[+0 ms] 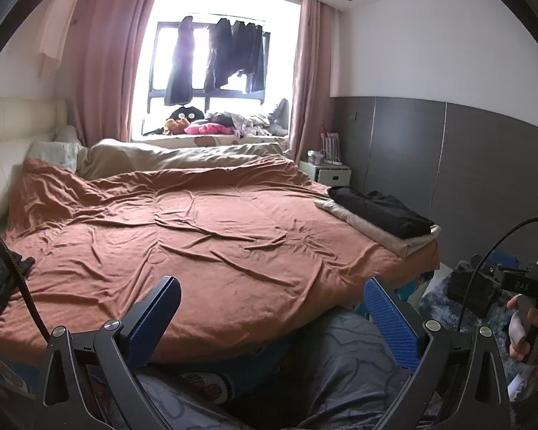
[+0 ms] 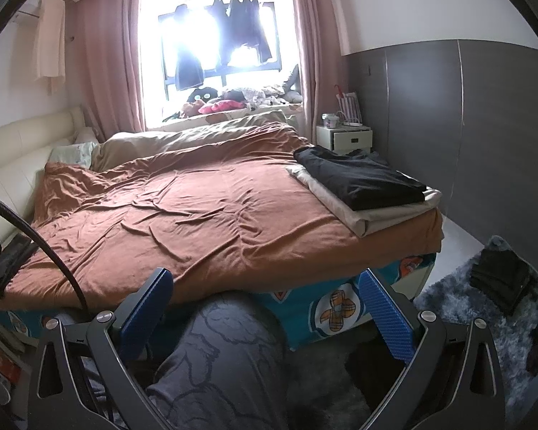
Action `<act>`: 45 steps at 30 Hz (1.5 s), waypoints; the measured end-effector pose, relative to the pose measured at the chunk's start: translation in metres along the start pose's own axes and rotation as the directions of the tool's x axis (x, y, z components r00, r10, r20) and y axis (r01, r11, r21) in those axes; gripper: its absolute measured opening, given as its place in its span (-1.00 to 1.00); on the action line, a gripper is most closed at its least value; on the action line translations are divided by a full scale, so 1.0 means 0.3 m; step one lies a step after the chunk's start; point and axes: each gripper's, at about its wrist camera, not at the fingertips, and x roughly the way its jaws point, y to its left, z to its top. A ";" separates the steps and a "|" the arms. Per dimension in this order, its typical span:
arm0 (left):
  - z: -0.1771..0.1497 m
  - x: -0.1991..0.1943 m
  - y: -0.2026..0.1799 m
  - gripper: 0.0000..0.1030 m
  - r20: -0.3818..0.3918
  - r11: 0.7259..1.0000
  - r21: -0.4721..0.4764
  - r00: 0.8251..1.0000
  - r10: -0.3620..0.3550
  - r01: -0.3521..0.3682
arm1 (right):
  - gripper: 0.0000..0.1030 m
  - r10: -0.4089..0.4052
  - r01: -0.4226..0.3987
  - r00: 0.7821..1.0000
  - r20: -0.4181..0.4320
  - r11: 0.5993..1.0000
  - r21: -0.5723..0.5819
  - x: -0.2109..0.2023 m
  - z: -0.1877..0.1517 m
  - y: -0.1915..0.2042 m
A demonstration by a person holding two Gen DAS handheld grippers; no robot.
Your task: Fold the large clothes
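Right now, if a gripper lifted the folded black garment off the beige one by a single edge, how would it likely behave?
The black garment is probably floppy: its folded layers show soft creases, so they would likely unfold and droop. It looks thin, so probably light. It rests loosely on the beige garment, which may drag along slightly.

The bed (image 2: 340,308) has a wrinkled brown blanket (image 2: 204,208). On its right corner lies a folded beige cloth (image 2: 369,215), a folded black garment (image 2: 358,179) on top.

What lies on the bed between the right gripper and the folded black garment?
Only bare, wrinkled brown duvet between the open right gripper and the folded black garment, which rests on folded beige cloth; the right wrist view shows it.
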 end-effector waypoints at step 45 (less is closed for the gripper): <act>-0.007 -0.018 0.020 0.99 0.011 1.000 -0.013 1.000 -0.005 0.005 | 1.00 -0.013 0.014 1.000 0.022 1.000 -0.027 0.033 0.016 -0.052</act>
